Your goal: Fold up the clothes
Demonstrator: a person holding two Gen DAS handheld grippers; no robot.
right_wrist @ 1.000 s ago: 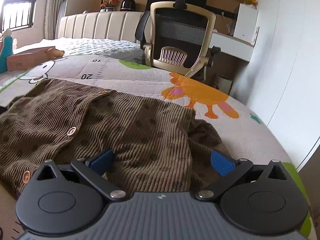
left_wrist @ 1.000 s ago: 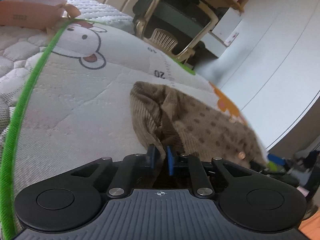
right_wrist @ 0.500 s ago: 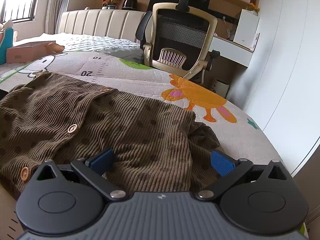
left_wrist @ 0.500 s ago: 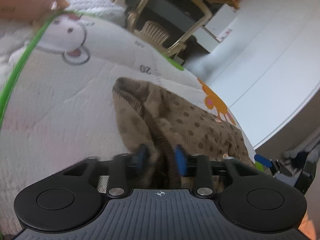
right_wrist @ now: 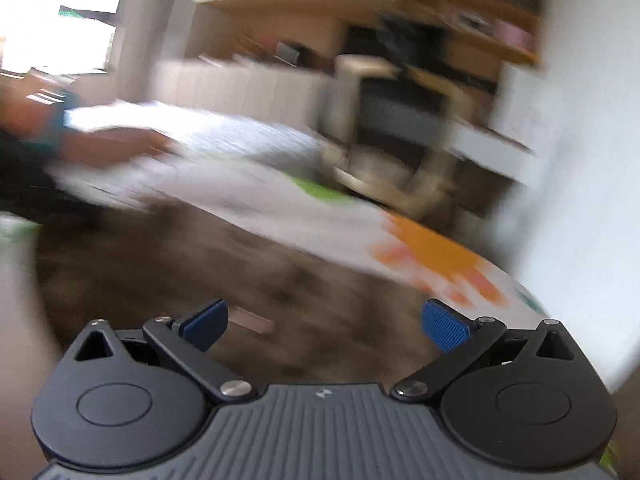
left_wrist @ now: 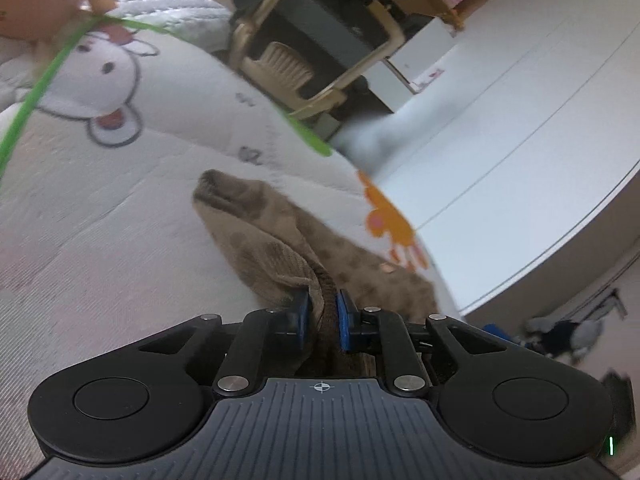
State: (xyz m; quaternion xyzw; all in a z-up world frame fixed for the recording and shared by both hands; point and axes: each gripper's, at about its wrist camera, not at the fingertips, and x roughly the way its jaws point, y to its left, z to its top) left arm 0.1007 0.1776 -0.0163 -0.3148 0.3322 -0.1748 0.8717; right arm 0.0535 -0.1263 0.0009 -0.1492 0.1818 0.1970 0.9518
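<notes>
A brown corduroy garment (left_wrist: pixel 276 240) with dark dots and round buttons lies on a cartoon-printed play mat (left_wrist: pixel 100 208). My left gripper (left_wrist: pixel 320 314) is shut on a bunched edge of the garment, which rises between the blue pads. In the right wrist view the garment (right_wrist: pixel 200 272) is a brown blur below and ahead of my right gripper (right_wrist: pixel 324 320), which is open and empty above the cloth.
A beige and black office chair (left_wrist: pixel 320 52) stands past the mat's far edge. A cardboard box (left_wrist: pixel 36 8) sits on the bed at the upper left. A white wall and cabinet (left_wrist: pixel 500 120) lie to the right. The right wrist view is heavily motion-blurred.
My left gripper opened briefly, then shut again on the garment's edge and shifted. My right gripper stayed open and has swung fast, so its view is blurred.
</notes>
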